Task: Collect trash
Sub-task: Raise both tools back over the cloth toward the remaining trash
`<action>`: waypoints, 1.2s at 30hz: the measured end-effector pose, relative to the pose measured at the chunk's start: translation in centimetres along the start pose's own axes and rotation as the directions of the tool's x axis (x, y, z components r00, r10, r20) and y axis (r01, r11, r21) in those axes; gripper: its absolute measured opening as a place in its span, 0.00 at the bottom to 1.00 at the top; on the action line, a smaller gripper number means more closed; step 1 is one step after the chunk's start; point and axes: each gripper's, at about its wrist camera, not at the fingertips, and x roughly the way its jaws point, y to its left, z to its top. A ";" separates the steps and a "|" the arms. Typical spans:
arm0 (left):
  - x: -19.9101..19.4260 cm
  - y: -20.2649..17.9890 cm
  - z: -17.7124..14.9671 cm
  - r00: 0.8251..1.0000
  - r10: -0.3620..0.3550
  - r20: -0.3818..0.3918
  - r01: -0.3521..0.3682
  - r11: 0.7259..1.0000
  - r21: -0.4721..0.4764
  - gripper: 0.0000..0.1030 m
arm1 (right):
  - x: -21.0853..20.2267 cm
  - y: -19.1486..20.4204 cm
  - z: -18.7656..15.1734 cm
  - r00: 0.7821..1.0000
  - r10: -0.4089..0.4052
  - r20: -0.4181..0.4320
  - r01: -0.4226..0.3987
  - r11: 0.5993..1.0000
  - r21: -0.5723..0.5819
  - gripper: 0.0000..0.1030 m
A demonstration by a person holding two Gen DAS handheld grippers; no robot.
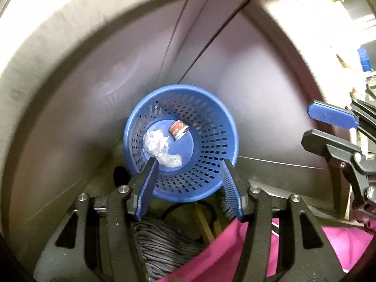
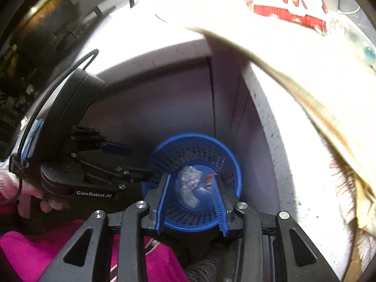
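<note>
A blue perforated basket point(image 1: 211, 141) stands on the floor against a grey wall. On its bottom lie a crumpled clear plastic wrapper point(image 1: 162, 149) and a small red and white box point(image 1: 179, 129). My left gripper point(image 1: 190, 166) hovers above the basket, open, with nothing between its fingers. My right gripper point(image 1: 329, 129) is off to the right, its blue pad showing. In the right wrist view the basket point(image 2: 188, 155) holds the wrapper point(image 2: 189, 185) and the red box point(image 2: 210, 178). My right gripper point(image 2: 190, 188) hangs over it, open and empty. The left gripper point(image 2: 134, 159) is at its left.
A white speckled counter edge point(image 2: 270, 129) overhangs the basket on the right, with a red and white bag point(image 2: 282, 7) on top. Grey mop strands point(image 1: 162, 246) and pink clothing point(image 1: 235, 253) fill the near foreground. A pink-gloved hand point(image 2: 28, 195) holds the left gripper.
</note>
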 end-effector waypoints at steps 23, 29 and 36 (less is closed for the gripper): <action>-14.0 -1.4 12.2 0.927 -0.140 0.349 0.117 0.989 0.088 0.67 | -9.5 -8.9 2.6 0.957 -0.132 0.259 0.050 0.952 0.301 0.85; -14.1 -1.7 17.0 0.910 -0.170 0.378 0.150 0.985 0.084 0.67 | -10.2 -14.2 4.1 0.948 -0.134 0.288 -0.005 0.900 0.437 0.85; -13.2 -0.8 21.3 0.900 -0.204 0.385 0.204 0.978 0.041 0.67 | -10.0 -19.3 6.3 0.949 -0.127 0.289 -0.054 0.835 0.547 0.85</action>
